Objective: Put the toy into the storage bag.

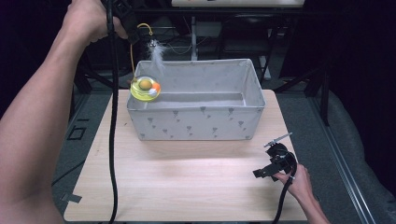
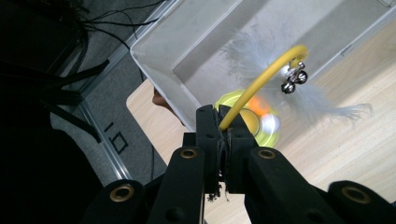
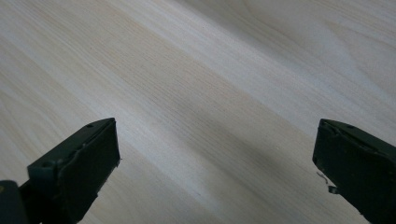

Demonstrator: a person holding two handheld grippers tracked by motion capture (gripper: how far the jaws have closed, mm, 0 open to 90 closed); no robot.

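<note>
High view: my left gripper (image 1: 136, 33) clamps a yellow wire (image 2: 261, 79), dangling the feathered cat toy (image 1: 145, 87) over the grey fabric bin's (image 1: 196, 122) left corner. My right gripper (image 1: 271, 169) rests gaping on the table (image 1: 187, 186). I read no writing.

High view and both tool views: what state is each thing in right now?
Left tool: shut on the yellow wand, raised above the bin's left end.
Right tool: open, holding nothing, low over the table.
Cat toy: hanging from the yellow wand at the bin's near left corner; feather and bell dangling.
Fabric bin: upright, open-topped, interior looks empty.
Table: bare wood.
</note>
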